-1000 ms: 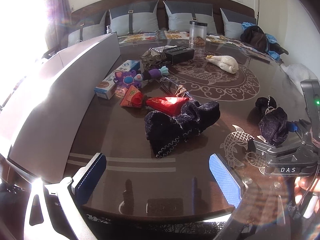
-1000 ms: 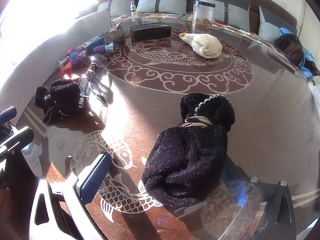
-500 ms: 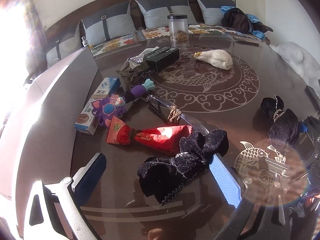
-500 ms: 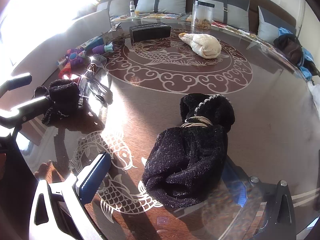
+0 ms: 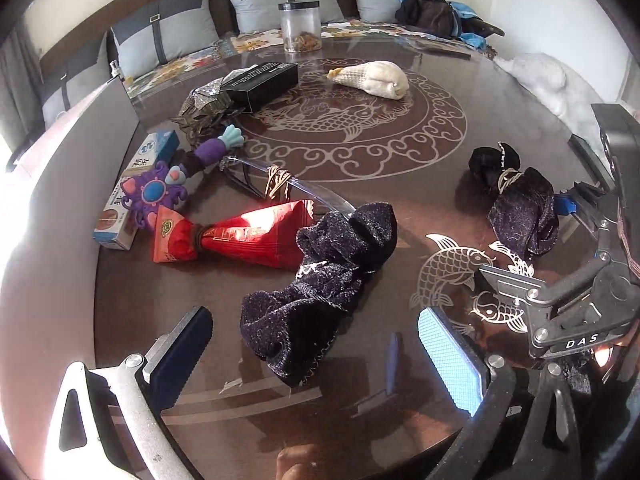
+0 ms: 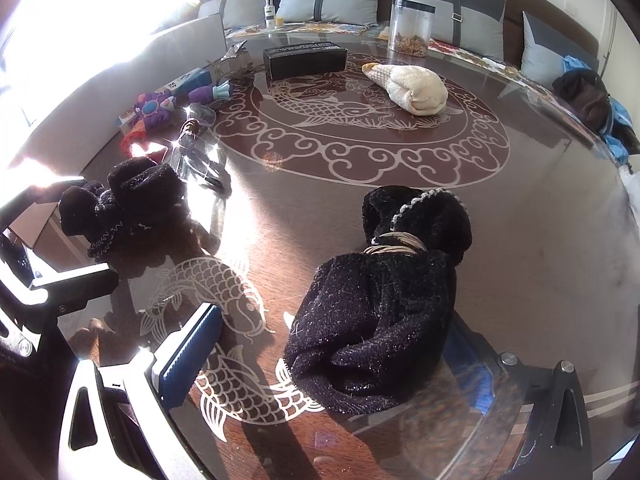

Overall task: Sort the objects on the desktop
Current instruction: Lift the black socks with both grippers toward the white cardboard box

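Observation:
A loose black sock (image 5: 320,280) lies on the glass-topped table (image 5: 400,200), between the blue-padded fingers (image 5: 452,364) of my left gripper (image 5: 314,340), which is open around its near end. A second black sock bundle (image 6: 384,312), tied with a tan band, sits between the jaws of my right gripper (image 6: 336,332). That gripper is open, its left pad (image 6: 188,356) well clear of the cloth and its right pad mostly hidden behind the bundle. In the left wrist view the right gripper (image 5: 580,308) and the tied bundle (image 5: 520,204) appear at right.
A red packet (image 5: 248,236), purple toy (image 5: 156,196), blue-white box (image 5: 136,184) and glasses (image 5: 280,188) cluster at left. Farther back lie a black box (image 5: 264,80), a cream pouch (image 5: 372,78) and a jar (image 5: 300,26). A grey panel (image 5: 60,200) borders the left; cushions stand behind.
My left gripper has swung right and moved in toward the loose black sock, which now lies between its fingers. The right gripper and its tied bundle have stayed put.

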{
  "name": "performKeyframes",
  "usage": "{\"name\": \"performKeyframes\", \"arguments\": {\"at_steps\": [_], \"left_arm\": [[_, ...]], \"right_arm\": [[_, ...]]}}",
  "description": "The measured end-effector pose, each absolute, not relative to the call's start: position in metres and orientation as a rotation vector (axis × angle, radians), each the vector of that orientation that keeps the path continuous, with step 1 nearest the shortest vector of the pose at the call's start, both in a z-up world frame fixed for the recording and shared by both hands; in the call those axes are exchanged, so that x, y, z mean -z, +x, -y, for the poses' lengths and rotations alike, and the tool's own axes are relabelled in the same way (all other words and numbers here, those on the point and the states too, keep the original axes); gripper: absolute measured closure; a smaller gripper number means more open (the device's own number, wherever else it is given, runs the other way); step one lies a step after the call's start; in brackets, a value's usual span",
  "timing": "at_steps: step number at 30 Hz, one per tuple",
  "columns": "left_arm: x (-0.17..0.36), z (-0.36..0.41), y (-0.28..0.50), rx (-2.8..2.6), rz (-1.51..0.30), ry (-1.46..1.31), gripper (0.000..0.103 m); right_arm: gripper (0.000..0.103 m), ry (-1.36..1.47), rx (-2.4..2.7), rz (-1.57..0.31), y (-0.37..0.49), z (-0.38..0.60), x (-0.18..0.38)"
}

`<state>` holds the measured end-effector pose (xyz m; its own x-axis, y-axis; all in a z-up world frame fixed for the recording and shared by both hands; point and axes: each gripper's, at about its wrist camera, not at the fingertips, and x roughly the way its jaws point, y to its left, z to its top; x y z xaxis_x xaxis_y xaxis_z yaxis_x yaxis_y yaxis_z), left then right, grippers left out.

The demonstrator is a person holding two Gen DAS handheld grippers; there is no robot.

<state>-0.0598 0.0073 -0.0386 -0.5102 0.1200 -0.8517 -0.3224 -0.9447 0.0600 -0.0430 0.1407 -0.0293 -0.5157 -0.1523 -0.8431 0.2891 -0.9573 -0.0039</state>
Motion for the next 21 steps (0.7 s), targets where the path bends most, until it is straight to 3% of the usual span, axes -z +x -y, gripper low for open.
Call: {"name": "performKeyframes", "arguments": {"at_steps": [4, 8, 9, 10, 12, 14, 17, 19, 21], "left_arm": [[0.054, -0.012, -0.077, -2.506, -0.362, -1.477, 0.0], [0.056, -0.018, -0.079, -2.503, -0.365, -1.483, 0.001], [0.054, -0.017, -0.078, -2.503, -0.324, -1.472, 0.016], [0.051, -0.015, -0.076, -2.498, -0.274, -1.462, 0.039], [0.048, -0.013, -0.072, -2.511, -0.215, -1.476, 0.06], [0.043, -0.007, -0.064, -2.528, -0.146, -1.451, 0.061], [0.038, -0.001, -0.053, -2.507, -0.026, -1.422, 0.061], [0.031, 0.002, -0.046, -2.5, 0.013, -1.396, 0.061], [0.018, 0.009, -0.038, -2.507, 0.06, -1.35, 0.061]], "right_arm": [[0.0, 1.41, 2.484, -0.198, -0.045, -0.144, 0.027], [0.0, 1.413, 2.453, 0.109, -0.045, -0.183, 0.014], [0.0, 1.411, 2.457, 0.178, -0.045, -0.195, 0.01], [0.0, 1.408, 2.464, 0.228, -0.044, -0.204, 0.006], [0.0, 1.408, 2.459, 0.315, -0.043, -0.215, 0.003], [0.0, 1.395, 2.43, 0.345, -0.042, -0.212, 0.002], [0.002, 1.393, 2.449, 0.18, -0.046, -0.186, 0.005], [0.018, 1.41, 2.47, 0.047, -0.05, -0.168, 0.011], [0.064, 1.425, 2.525, -0.112, -0.049, -0.155, 0.013]]}}
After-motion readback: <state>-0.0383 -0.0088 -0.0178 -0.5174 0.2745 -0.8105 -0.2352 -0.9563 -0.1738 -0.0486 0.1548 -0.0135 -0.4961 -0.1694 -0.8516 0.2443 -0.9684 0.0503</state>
